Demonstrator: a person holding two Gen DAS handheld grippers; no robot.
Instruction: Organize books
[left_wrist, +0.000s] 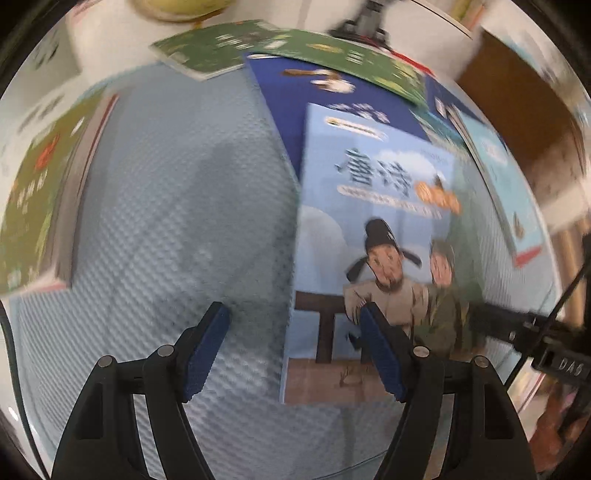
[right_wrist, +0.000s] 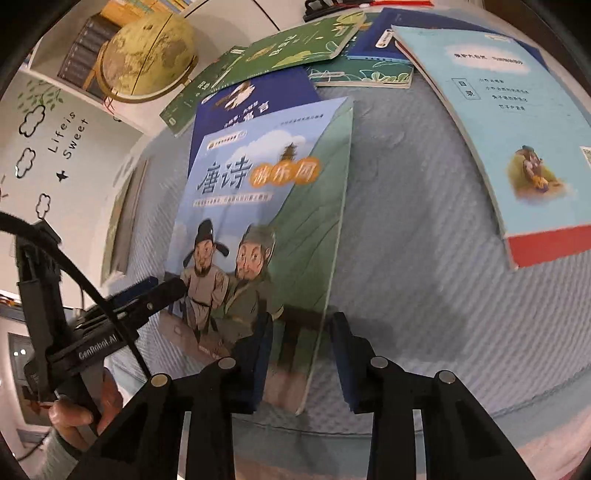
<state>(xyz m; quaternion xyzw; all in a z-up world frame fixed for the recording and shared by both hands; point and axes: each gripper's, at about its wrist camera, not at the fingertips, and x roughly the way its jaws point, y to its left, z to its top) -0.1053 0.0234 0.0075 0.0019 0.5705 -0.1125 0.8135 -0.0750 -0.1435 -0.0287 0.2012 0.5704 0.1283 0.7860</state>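
Observation:
A light blue picture book (left_wrist: 373, 229) (right_wrist: 258, 206) with two cartoon men on its cover lies flat on a pale blue textured mat (left_wrist: 166, 206) (right_wrist: 413, 229). My left gripper (left_wrist: 295, 310) points down, open, straddling the book's left edge: one finger is over the mat, the other over the cover. My right gripper (right_wrist: 301, 321) straddles the book's lower right edge with a visible gap. Its pads do not press on the book. In the right wrist view the left gripper's fingertip (right_wrist: 166, 290) shows at the book's left side.
A dark blue book (left_wrist: 284, 114) (right_wrist: 255, 92) lies under the picture book's top. Green books (left_wrist: 210, 51) (right_wrist: 291, 48) overlap behind it. A pale blue book with a red strip (right_wrist: 509, 140) lies to the right, another green book (left_wrist: 37, 206) to the left. A globe (right_wrist: 147, 59) stands behind.

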